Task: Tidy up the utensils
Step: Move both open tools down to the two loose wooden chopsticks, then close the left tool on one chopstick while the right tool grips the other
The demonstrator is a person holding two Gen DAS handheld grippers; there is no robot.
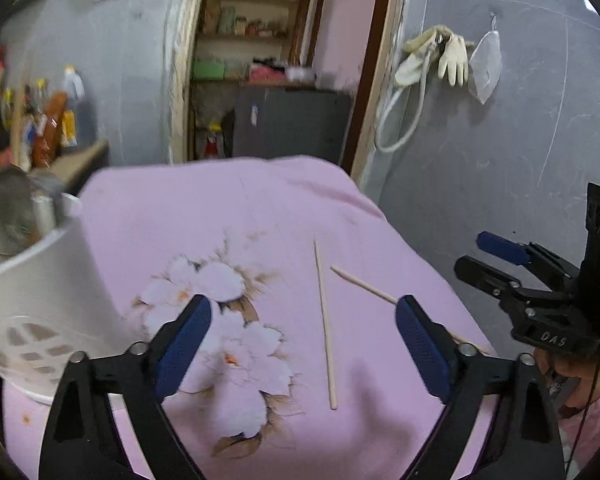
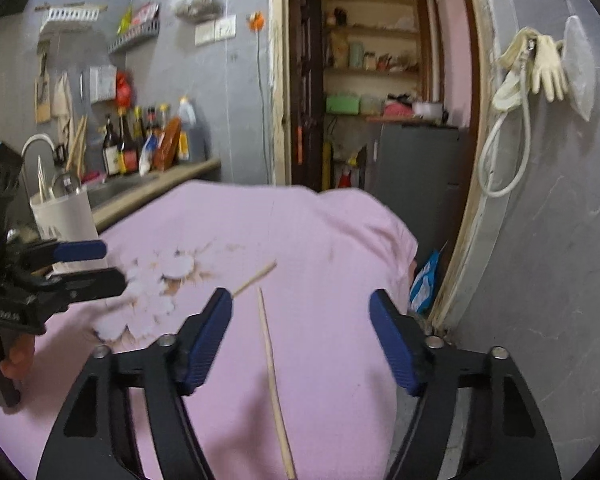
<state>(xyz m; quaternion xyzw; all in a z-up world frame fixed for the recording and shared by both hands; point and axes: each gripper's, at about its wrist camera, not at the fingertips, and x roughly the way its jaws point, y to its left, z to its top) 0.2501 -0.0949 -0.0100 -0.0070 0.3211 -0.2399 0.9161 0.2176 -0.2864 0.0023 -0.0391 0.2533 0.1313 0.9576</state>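
Two wooden chopsticks lie on the pink flowered cloth. One chopstick lies lengthwise between my left gripper's fingers; the other chopstick lies slanted, its near end hidden behind the right finger. My left gripper is open and empty above the cloth. In the right wrist view, one chopstick lies between the open fingers of my right gripper; the other chopstick pokes out past the left finger. A white utensil holder with a metal ladle stands at the left.
The right gripper shows at the right edge of the left wrist view; the left gripper shows at the left of the right wrist view. A counter with bottles and a sink is behind the holder. A doorway is beyond the table's far edge.
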